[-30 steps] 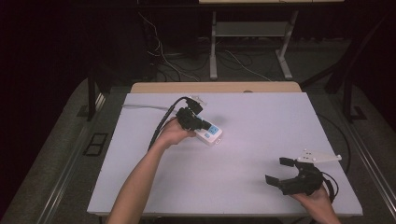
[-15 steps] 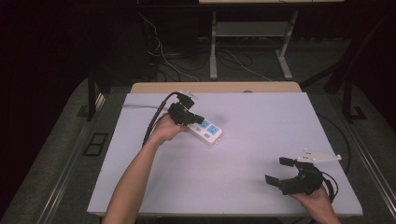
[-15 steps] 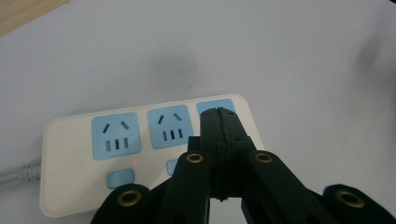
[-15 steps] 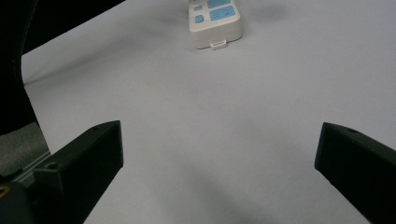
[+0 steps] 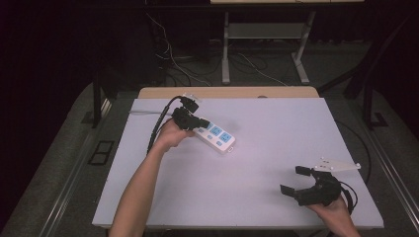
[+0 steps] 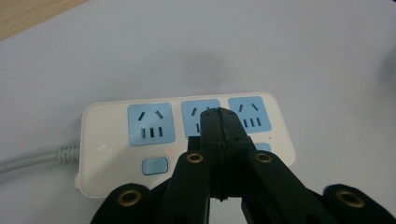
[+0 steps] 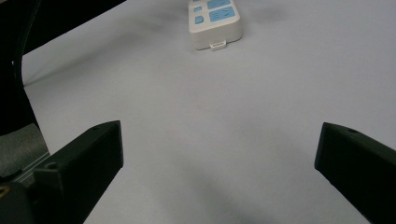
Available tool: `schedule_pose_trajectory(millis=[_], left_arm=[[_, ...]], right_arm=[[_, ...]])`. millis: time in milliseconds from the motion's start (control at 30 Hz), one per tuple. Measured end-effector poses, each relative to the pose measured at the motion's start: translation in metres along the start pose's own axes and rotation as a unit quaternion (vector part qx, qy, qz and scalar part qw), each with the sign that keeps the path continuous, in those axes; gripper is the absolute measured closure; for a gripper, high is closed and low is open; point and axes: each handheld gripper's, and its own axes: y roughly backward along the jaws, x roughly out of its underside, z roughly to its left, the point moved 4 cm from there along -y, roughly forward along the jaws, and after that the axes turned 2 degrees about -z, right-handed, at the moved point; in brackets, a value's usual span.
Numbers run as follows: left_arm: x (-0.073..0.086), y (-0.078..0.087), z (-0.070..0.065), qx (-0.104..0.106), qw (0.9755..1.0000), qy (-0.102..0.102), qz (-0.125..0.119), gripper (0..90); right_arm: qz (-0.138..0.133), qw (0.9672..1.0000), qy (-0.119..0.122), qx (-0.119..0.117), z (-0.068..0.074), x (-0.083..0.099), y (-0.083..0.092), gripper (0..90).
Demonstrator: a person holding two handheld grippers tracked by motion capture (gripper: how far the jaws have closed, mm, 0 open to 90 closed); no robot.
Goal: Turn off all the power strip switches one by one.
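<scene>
A white power strip with blue sockets lies flat on the white table, left of centre. My left gripper is shut, empty, and sits over the strip's cable end. In the left gripper view its closed tips cover the middle socket of the power strip, near a small red light and a blue button. Whether the tips touch the strip I cannot tell. My right gripper rests near the front right, open. The jaws of my right gripper stand wide apart, with the power strip far ahead.
The strip's grey cable runs off toward the table's back left. A wooden edge borders the back of the table. Beyond it, cables lie on the dark floor by a metal stand.
My left gripper has drawn back leftward along the strip toward its cable end. The strip has barely shifted. The right gripper has stayed put.
</scene>
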Motion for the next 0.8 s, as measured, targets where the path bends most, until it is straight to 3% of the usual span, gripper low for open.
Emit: schedule_pose_trajectory(millis=[800], left_arm=[[0.011,-0.024,0.002,0.003,0.9995,-0.003,0.030,89.3]], right_arm=[[0.001,1.0000,0.001,0.001,-0.001,0.001,0.001,0.9]])
